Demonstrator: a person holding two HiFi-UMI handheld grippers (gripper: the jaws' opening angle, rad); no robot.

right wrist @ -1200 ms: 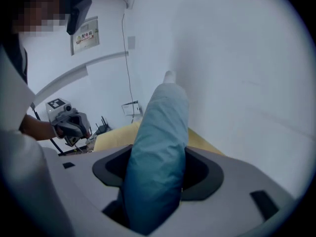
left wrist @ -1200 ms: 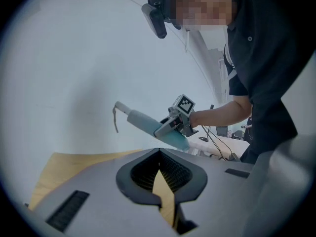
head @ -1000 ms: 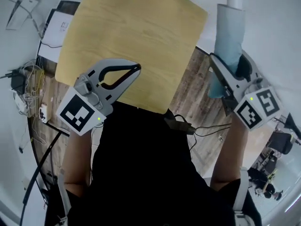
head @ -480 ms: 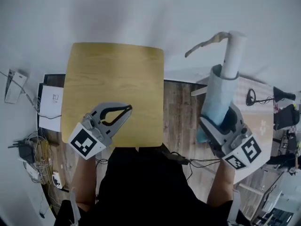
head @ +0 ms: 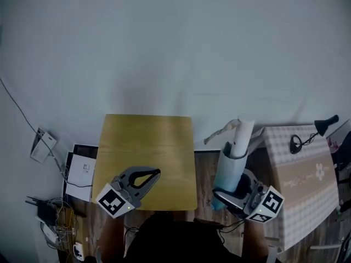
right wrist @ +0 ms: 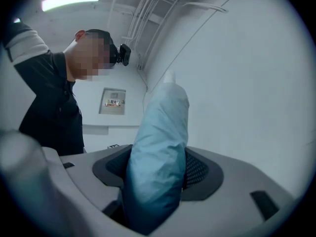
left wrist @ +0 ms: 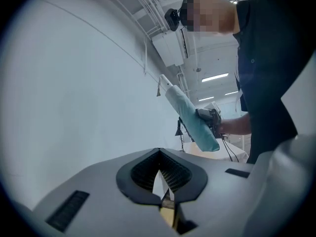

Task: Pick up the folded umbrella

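Note:
The folded umbrella [head: 229,171], in a light blue sleeve with a white handle end, stands nearly upright in my right gripper [head: 236,188], which is shut on its lower part. In the right gripper view the blue umbrella [right wrist: 160,152] fills the space between the jaws and points up toward the ceiling. The left gripper view also catches the umbrella [left wrist: 190,115], held aloft off to the right. My left gripper [head: 155,173] hovers over the near edge of the wooden table [head: 148,147], jaws shut with nothing between them.
A table with a checked cloth [head: 301,174] stands at the right, with a black lamp [head: 326,124] on it. Cables and a power strip [head: 49,226] lie on the floor at the left, next to a white box [head: 82,171]. A plain wall fills the upper half.
The head view has tilted up, so the table and both grippers now sit lower and smaller. The right gripper still holds the umbrella upright; the left gripper stays shut.

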